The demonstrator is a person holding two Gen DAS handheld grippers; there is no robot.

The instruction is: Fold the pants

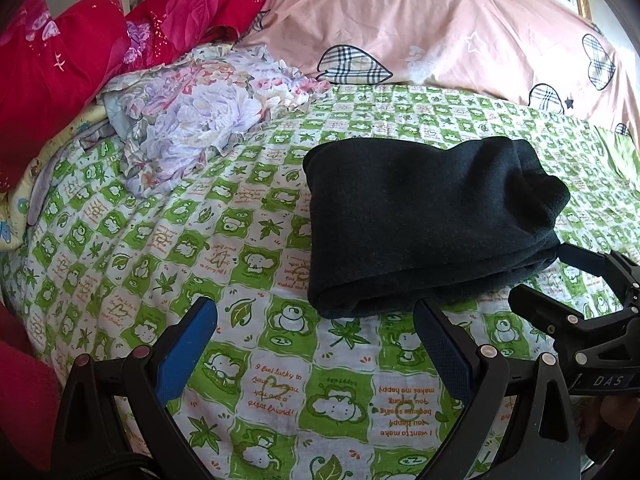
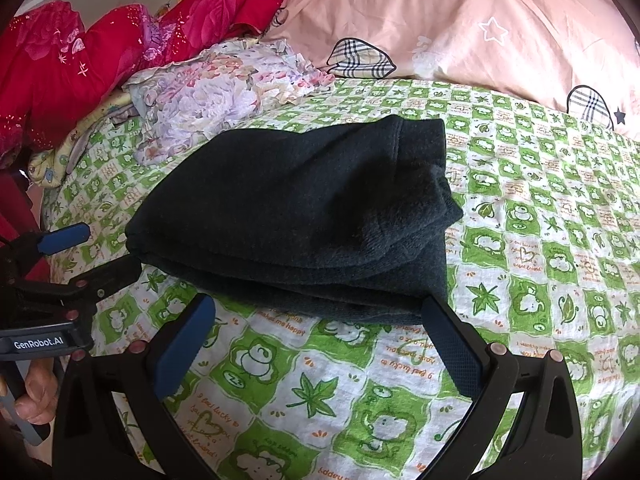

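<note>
Pants [image 2: 296, 216], folded, underlayers hidden.

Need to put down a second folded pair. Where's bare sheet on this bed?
Bare green sheet lies right of the dark pants, below the pink quilt, and in front by the grippers. Crowded left: floral cloth, red bedding.

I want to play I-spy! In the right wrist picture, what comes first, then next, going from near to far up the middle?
Right gripper → dark folded pants → green cartoon bedsheet → pink quilt with plaid hearts.
</note>
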